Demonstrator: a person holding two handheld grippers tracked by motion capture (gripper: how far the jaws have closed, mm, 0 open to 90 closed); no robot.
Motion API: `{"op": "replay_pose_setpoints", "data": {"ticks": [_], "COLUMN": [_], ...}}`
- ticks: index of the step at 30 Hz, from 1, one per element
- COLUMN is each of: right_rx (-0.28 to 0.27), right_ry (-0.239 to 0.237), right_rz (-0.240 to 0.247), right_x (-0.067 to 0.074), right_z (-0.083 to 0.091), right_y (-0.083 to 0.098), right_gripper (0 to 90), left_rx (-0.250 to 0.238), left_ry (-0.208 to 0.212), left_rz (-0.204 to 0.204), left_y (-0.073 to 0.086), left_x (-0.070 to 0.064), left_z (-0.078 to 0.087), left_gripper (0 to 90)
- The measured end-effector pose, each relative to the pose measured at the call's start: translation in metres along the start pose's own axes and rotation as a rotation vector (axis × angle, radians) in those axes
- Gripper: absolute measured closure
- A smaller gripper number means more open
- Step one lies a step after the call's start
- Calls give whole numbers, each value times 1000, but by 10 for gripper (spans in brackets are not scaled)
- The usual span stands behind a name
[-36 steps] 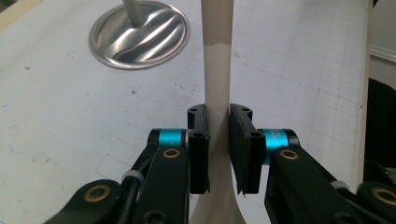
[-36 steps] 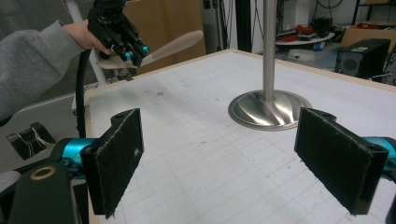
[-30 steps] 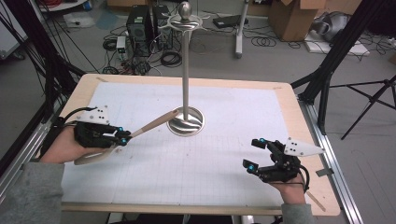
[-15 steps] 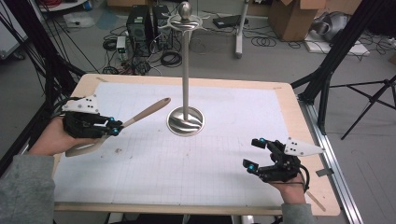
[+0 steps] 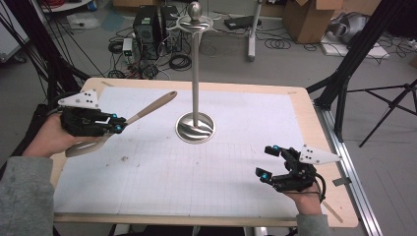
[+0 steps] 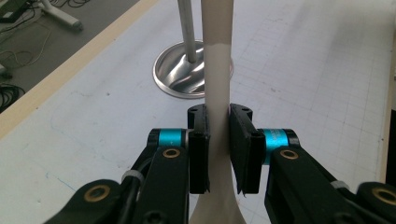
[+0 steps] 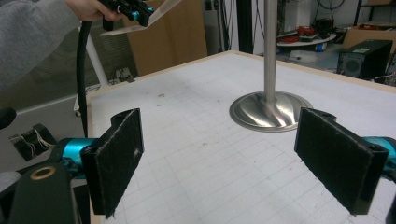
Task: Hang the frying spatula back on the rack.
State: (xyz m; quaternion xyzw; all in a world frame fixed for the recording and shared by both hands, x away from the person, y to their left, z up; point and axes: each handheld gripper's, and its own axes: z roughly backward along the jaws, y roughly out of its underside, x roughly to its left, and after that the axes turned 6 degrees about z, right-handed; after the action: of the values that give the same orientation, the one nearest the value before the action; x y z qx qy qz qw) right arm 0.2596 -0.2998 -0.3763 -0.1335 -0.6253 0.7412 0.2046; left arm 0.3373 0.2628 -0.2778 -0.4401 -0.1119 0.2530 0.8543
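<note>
**Wooden spatula held in my left gripper, right gripper spread wide**

My table [image 5: 314, 123] has a pale wooden rim and is covered by a white sheet printed with a fine grid; I can read no writing or brand on it. At far centre stands a polished metal stand [image 5: 195, 93], a slim upright pole on a round, swirled base, topped by a ball. My left gripper [image 6: 219, 140], at the left edge, is clamped on the narrow handle of a light wooden spatula [image 5: 147, 109]. Its long axis runs diagonally, with the rounded handle end pointing far-right toward the stand and raised off the sheet, and the broad blade near-left under my hand. My right gripper [image 5: 275, 162] rests near-right, its felt-faced jaws apart and holding nothing.
</note>
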Motion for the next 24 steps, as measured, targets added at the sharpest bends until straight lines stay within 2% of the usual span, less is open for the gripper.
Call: {"op": "replay_pose_setpoints", "data": {"ticks": [1,10,16,24], "right_rx": [0,1,1,-3], "right_ry": [0,-4,-5,-9], "right_rz": [1,-5,-6,-5], "right_x": [0,0,0,-1], "right_z": [0,0,-1,-1], "right_y": [0,0,0,0], "right_gripper": [143,143,143,143], "left_rx": [3,-10,-3,-5], "left_ry": [0,-18,-24,-36], "left_rz": [-9,0,-20,-22], "left_y": [-1,-11,-20,-30], "left_x": [1,4,5,7], "left_z": [2,9,13,19], "left_gripper": [778,778,778,778]}}
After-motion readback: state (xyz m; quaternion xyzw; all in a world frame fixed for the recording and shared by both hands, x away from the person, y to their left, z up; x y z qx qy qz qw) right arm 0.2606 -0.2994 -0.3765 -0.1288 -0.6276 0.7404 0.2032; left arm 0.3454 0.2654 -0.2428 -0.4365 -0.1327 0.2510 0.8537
